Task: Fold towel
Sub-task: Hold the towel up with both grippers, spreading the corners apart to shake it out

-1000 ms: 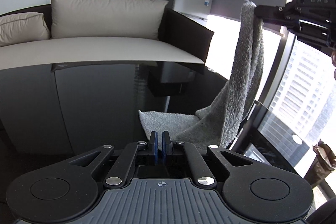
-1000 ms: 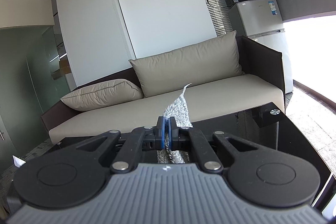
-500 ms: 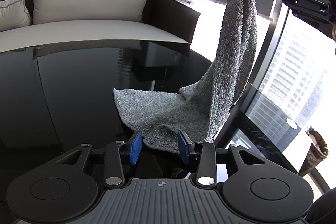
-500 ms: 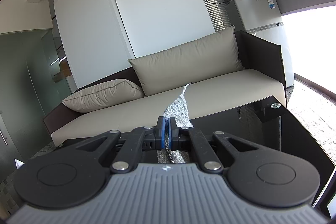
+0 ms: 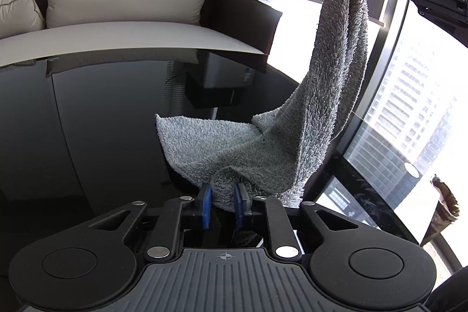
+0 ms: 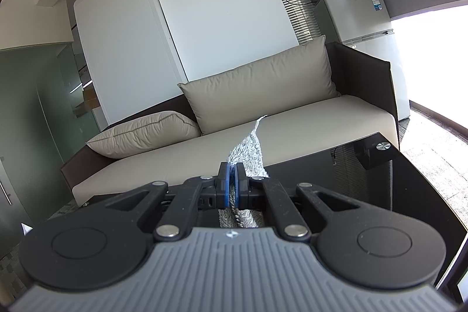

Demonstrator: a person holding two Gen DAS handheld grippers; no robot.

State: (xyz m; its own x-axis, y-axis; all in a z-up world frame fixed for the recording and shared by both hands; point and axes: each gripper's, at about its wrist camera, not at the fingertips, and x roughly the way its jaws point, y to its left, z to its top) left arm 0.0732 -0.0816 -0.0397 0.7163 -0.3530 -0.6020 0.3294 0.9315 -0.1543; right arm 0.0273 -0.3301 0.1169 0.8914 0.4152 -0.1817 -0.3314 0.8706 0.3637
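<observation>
The left gripper (image 5: pixel 222 202) is sitting half open around the towel's (image 5: pixel 234 148) near edge on the black table (image 5: pixel 87 113), apparently not yet pinching it. The right gripper (image 6: pixel 231 184) is clamping another corner, lifting it high.

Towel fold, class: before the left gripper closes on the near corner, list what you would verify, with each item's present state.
1. Right gripper clamped on the towel: ok.
2. Raised corner high, towel hanging free: ok.
3. Left gripper open, with its fingers either side of the near corner: ok.
4. Corner deep enough between the pads for a firm grip: cannot tell.
5. Far part of the towel resting flat on the black table: ok.
</observation>
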